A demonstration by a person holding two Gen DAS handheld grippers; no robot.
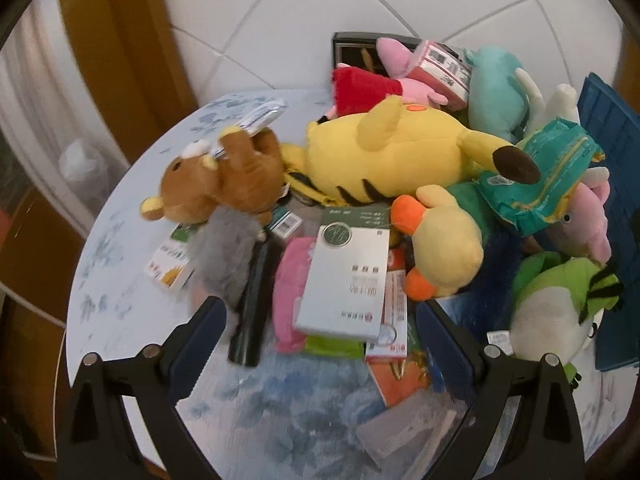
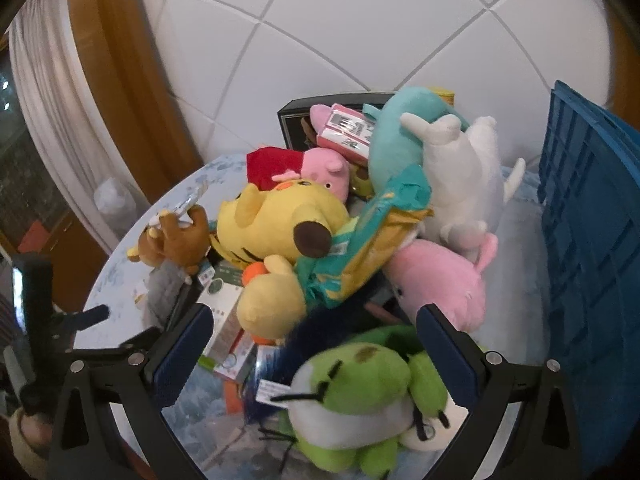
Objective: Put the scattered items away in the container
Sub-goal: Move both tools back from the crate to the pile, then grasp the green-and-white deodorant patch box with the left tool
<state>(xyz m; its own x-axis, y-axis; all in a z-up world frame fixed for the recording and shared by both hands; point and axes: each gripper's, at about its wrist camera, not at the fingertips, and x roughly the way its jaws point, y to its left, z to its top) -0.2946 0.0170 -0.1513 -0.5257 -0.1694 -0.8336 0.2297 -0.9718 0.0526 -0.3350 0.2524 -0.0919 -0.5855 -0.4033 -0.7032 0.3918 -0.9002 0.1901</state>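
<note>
Both grippers hover above a heap of toys and packets on the round patterned surface; the left gripper has its jaws spread wide and holds nothing, and the right gripper likewise has its jaws released and empty. The container, a blue crate, stands at the right edge of the surface, just beside the pile; its ribbed wall rises high in the right wrist view, and its inside is hidden from both cameras. Directly between your right jaws lies the green plush, which sits nearest the crate and on top of the heap; judge it the sensible first pick. Close on its rounded body, not on the thin black threads, since soft stuffing yields and a shallow pinch is likely to slip; squeeze until the fabric bunches. Lift straight up before swinging right, so that the pink plush and the teal packet leaning on their neighbours are not dragged along. Your left jaws frame the grey box, which lies flat over a pink item and smaller cartons; it appears too broad for a face-on grip, so take it across its narrower width or by one long edge, and tilt it free. Leave the yellow plush and the brown bear for later; they rest well apart from the crate and prop up nothing above them.
</note>
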